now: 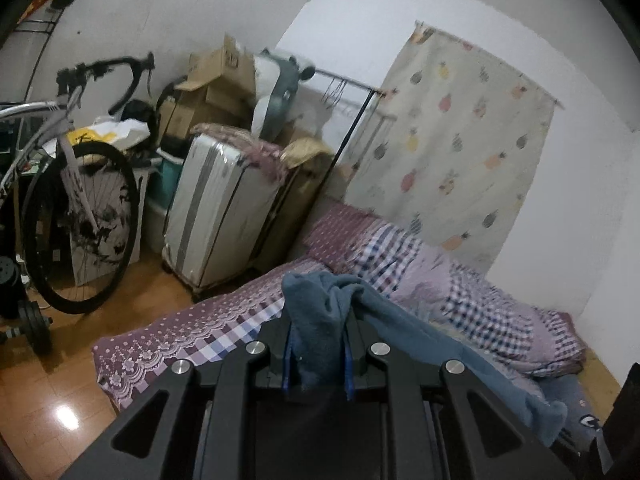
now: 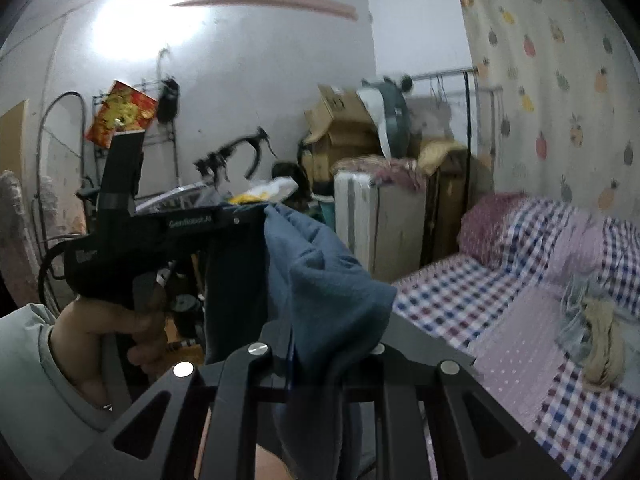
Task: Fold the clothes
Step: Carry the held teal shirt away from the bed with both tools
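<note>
A blue-grey fleece garment [image 1: 320, 312] is held up above a bed covered in a purple dotted and checked sheet [image 1: 224, 320], both hand-held grippers clamped on the cloth. The left hand-held gripper [image 1: 318, 356] pinches a bunched fold between its blue-padded fingers [image 1: 289, 356], the rest of the fabric trailing off to the right and down toward the mattress. Seen from the right wrist, the right hand-held gripper [image 2: 316, 354] grips another part of the same garment, which stretches up and left to the left tool, itself held in a hand [image 2: 108, 328] emerging from a pale grey sleeve [image 2: 28, 360]. Behind the bed stand a white hard-shell suitcase [image 1: 212, 208], stacked brown cardboard boxes [image 1: 216, 80] and a white-framed bicycle [image 1: 80, 208] on the wooden floor [image 1: 60, 380]; a cream curtain printed with pineapples [image 1: 460, 152] hangs on the far wall
</note>
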Demonstrator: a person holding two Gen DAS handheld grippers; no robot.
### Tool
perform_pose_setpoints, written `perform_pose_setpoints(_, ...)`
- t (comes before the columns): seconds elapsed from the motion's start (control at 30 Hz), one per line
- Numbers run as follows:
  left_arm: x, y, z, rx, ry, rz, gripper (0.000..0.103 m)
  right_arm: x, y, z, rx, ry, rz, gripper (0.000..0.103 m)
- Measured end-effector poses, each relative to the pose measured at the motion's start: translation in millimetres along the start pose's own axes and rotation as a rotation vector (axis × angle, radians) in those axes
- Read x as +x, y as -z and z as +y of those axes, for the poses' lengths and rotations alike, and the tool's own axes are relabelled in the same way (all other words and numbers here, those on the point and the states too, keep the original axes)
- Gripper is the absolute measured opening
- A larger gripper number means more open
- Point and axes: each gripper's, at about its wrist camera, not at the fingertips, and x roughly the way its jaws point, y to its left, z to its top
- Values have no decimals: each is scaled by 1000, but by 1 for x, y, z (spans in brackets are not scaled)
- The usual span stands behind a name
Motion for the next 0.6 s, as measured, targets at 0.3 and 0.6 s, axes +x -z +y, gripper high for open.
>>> perform_pose_setpoints(0.3,165,-3,4,38,-30,140,18,105,-2,-112,129,62,83,15)
perform_pose_setpoints(0.6,305,28,-3,91,-105,265,18,199,28,-209,172,136,209,15)
